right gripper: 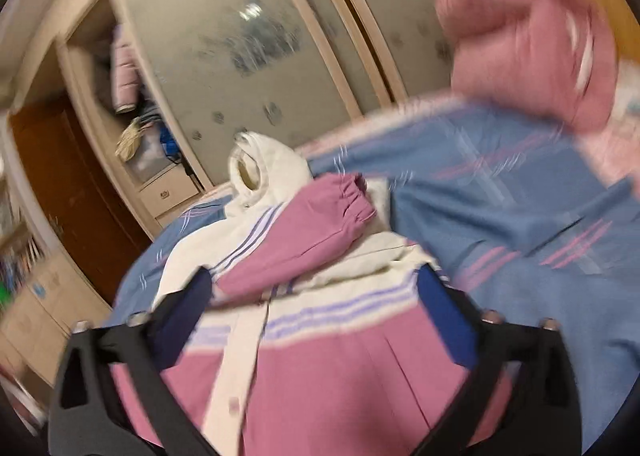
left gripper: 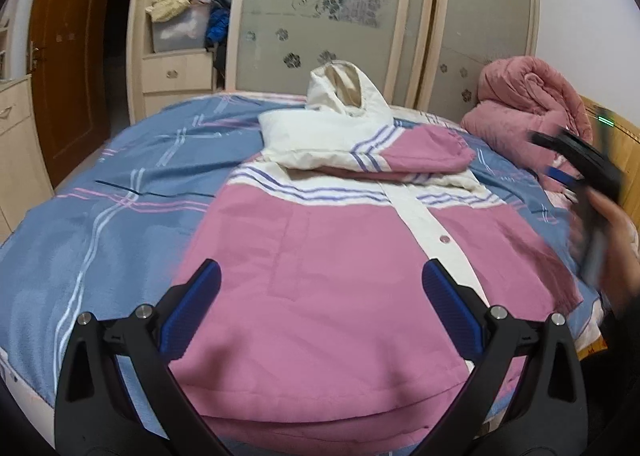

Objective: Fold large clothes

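Observation:
A pink and cream hooded jacket [left gripper: 320, 248] lies front up on the bed, hood [left gripper: 344, 91] at the far end. One sleeve [left gripper: 424, 153] is folded across its chest. My left gripper [left gripper: 320, 276] is open and empty, hovering over the jacket's lower half. My right gripper [right gripper: 316, 288] is open and empty above the jacket's chest [right gripper: 320, 376]; that view is blurred by motion. The right gripper also shows in the left wrist view [left gripper: 576, 163], held in a hand at the right edge. The folded sleeve [right gripper: 304, 232] and hood [right gripper: 260, 171] show in the right wrist view.
The bed has a blue checked sheet [left gripper: 120, 195]. A rolled pink quilt [left gripper: 528, 111] lies at the far right by a wooden headboard [left gripper: 616, 135]. A wardrobe with sliding doors [left gripper: 320, 15] and an open shelf of clothes [left gripper: 188, 15] stands behind the bed. A brown door [left gripper: 68, 55] is at the left.

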{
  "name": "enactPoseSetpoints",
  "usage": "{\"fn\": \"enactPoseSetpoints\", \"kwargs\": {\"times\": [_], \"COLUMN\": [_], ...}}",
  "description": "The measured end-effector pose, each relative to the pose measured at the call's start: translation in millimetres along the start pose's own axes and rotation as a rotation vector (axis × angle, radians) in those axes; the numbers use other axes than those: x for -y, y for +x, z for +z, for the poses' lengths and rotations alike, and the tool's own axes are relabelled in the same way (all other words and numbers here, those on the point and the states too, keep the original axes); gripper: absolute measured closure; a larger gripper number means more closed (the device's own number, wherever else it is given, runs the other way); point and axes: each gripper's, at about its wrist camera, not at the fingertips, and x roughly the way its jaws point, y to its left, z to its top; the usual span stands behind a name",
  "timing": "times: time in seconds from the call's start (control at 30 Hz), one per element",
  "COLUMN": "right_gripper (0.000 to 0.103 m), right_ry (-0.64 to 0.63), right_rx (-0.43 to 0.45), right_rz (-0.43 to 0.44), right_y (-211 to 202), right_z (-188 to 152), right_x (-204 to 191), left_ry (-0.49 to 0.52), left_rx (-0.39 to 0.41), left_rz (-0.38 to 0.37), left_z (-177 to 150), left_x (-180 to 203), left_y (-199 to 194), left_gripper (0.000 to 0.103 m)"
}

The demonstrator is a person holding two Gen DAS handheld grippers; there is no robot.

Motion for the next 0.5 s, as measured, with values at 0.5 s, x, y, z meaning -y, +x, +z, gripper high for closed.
{"fn": "enactPoseSetpoints", "kwargs": {"times": [0.5], "right_gripper": [0.001], "right_ry": [-0.271], "right_rx": [0.068], "right_rz": [-0.111], "right_y": [-101.8], "right_z": [-102.6], "right_x": [-26.4], "left_ry": [-0.011], "left_rx": [0.057], "left_rz": [0.069], "left_z": [-3.1], "left_x": [5.9], "left_y": [-8.9], "left_gripper": [0.002]}}
